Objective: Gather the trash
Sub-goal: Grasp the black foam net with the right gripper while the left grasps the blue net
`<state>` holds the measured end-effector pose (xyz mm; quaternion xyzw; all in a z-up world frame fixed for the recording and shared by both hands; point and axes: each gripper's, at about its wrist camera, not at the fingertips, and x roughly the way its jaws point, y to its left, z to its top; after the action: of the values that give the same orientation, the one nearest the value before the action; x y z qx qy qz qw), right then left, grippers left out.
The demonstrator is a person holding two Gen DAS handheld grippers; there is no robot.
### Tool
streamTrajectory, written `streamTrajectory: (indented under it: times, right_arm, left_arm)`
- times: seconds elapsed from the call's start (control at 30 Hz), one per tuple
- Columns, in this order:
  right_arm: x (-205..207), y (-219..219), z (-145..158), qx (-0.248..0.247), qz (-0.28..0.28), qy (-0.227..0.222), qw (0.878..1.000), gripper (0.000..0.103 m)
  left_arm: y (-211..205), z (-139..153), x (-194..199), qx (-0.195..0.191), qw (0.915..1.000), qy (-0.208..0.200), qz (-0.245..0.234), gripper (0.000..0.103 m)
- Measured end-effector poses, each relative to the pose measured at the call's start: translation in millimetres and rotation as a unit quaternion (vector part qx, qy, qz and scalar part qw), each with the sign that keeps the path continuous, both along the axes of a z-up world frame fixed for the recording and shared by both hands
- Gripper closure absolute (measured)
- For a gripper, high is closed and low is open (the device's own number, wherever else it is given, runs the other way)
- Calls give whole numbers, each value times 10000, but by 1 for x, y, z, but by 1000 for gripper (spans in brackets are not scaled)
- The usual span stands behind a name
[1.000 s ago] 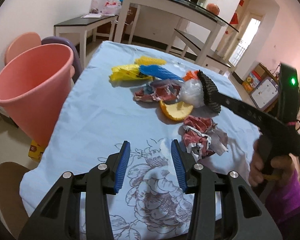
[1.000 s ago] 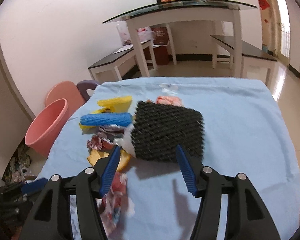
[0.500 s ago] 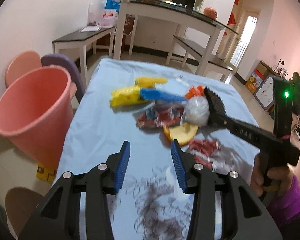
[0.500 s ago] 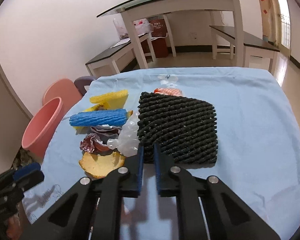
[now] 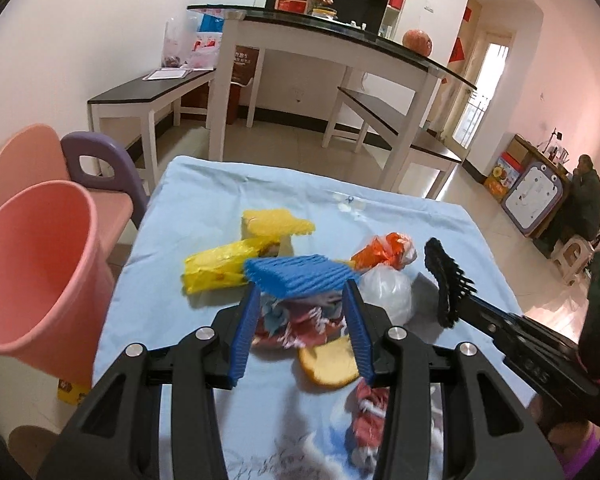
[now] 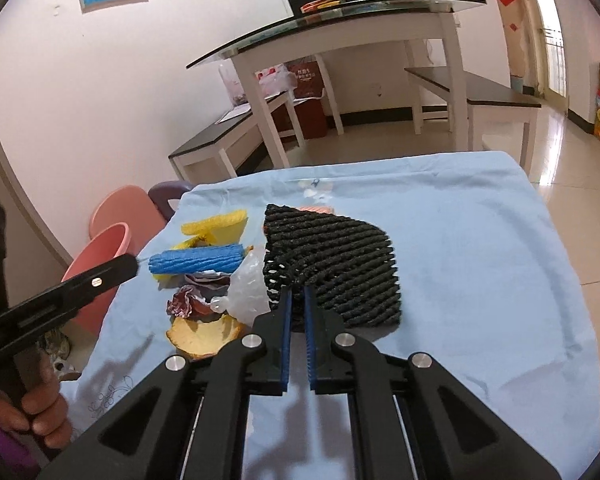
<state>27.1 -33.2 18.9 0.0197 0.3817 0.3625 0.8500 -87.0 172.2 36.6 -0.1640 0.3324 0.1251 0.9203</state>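
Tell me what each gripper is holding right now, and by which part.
The right gripper is shut on the black foam net, pinching its near edge. The left gripper is open over the blue foam net, holding nothing.

Black foam net (image 6: 332, 264), blue foam net (image 5: 300, 276), pink bin (image 5: 32, 280).

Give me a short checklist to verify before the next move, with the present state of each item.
1. Right gripper shut on black net: ok.
2. Net lifted clear of the cloth: cannot tell.
3. Left gripper open, around red wrapper: ok.
4. Blue net out of the left gripper's way: not ok, it lies just beyond the fingertips.
5. Pink bin open and upright at the table's left: ok.
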Motion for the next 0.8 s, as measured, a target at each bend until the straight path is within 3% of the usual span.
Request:
streamTrajectory:
  times: [0.13, 0.33, 0.47, 0.53, 0.8]
  right_arm:
    - [1, -7, 2, 1, -74, 19, 10000, 97]
    - [-2, -16, 4, -53, -198, 28, 9998, 97]
    - [-4, -19, 5, -63, -242, 43, 9997, 97]
    - [-6, -19, 6, -59, -252, 45, 9997, 97]
    - [-18, -24, 22, 61, -268, -128, 9995, 97]
  left_arm:
    - [-3, -5, 15, 212, 9997, 123, -36, 60]
    - [2, -19, 26, 29, 9993, 370, 92, 61]
    - [3, -19, 25, 2, 9996, 287, 55, 86]
    - [3, -18, 21, 9, 9997, 229, 57, 93]
    - [1, 2, -7, -21, 9998, -196, 13, 98]
